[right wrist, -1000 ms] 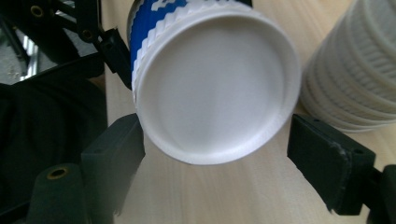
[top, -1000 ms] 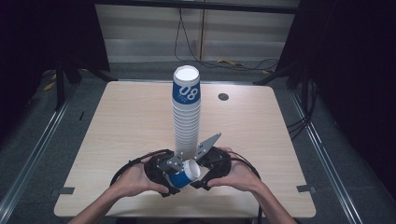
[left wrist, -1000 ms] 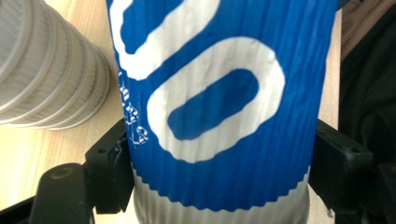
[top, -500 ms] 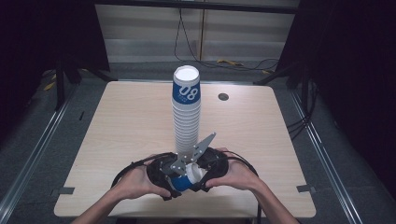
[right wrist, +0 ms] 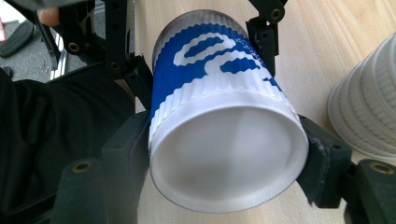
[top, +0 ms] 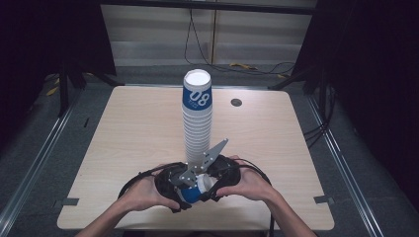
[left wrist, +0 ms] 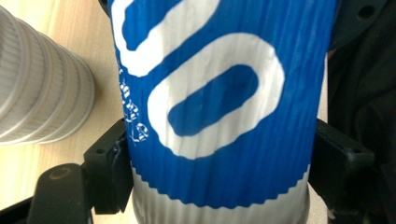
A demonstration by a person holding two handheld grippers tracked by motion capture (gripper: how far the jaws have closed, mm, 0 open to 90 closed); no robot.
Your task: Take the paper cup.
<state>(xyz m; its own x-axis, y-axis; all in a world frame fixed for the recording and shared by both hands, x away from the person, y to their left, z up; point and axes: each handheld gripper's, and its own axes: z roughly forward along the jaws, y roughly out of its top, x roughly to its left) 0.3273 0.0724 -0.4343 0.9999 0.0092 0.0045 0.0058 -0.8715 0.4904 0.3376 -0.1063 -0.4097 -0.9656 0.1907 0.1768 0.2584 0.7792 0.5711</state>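
The top cup of the stack (top: 197,94), near the table's centre towards twelve o'clock, bears a white "08" on its blue band, with a line of small print beneath it too small to read. The held cup (left wrist: 219,107) shows part of the same large white numerals, and small illegible print at their nine o'clock.

In the high view the blue cup (top: 196,188) lies mostly buried between the left gripper (top: 179,190) and the right gripper (top: 211,183), so how the pads meet it cannot be read there, and the foot of the cup stack (top: 197,121) is covered by a grey plate. In the left gripper view the cup's top and bottom are cut off by the frame, the printed small lettering is too blurred to read, and the stack (left wrist: 39,88) runs off the left edge. In the right gripper view the cup's rim (right wrist: 224,158) is blurred by closeness, and the stack (right wrist: 369,116) is cut by the right edge.
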